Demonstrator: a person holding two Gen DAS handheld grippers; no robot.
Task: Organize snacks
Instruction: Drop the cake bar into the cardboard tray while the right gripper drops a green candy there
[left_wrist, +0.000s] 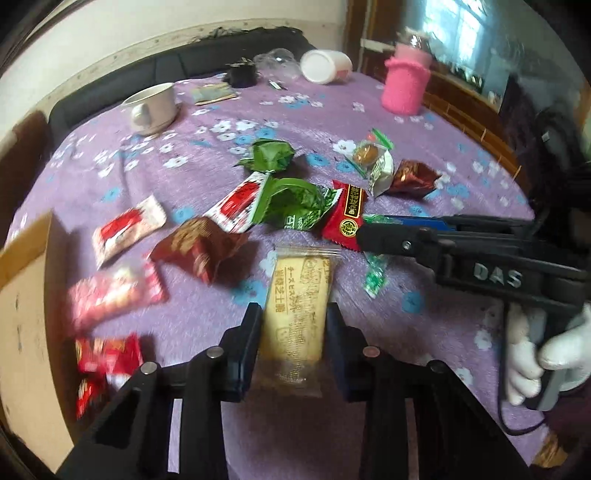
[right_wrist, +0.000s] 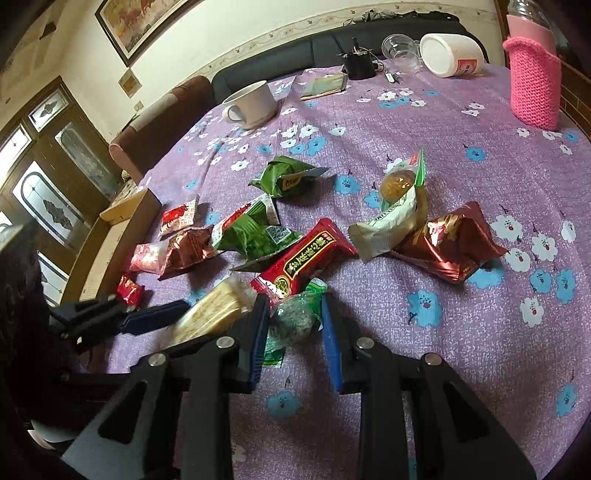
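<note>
the left gripper (left_wrist: 291, 332) is clenched on a yellow biscuit pack (left_wrist: 295, 317); the right gripper (right_wrist: 293, 321) is spread around a small green candy (right_wrist: 295, 317). most snacks lie scattered mid-table, cardboard box (left_wrist: 26, 295) at left, so little looks sorted.

Daylight, moderate brightness, enters from a window (left_wrist: 458, 33) beyond the counter's far right corner; the glass is blown out to pale blue-white. Shadows under the snack packets are soft and short. Foil wrappers show small glare spots, strongest on the brown foil packet (right_wrist: 448, 240). Left wrist view: motion blur smears the red packets (left_wrist: 110, 291) near the counter's left edge and the cardboard box (left_wrist: 26, 295). Right wrist view is sharper overall. Both views show heavy fisheye bending and dark vignetted corners; the counter (right_wrist: 480, 350) edges curve strongly.
</note>
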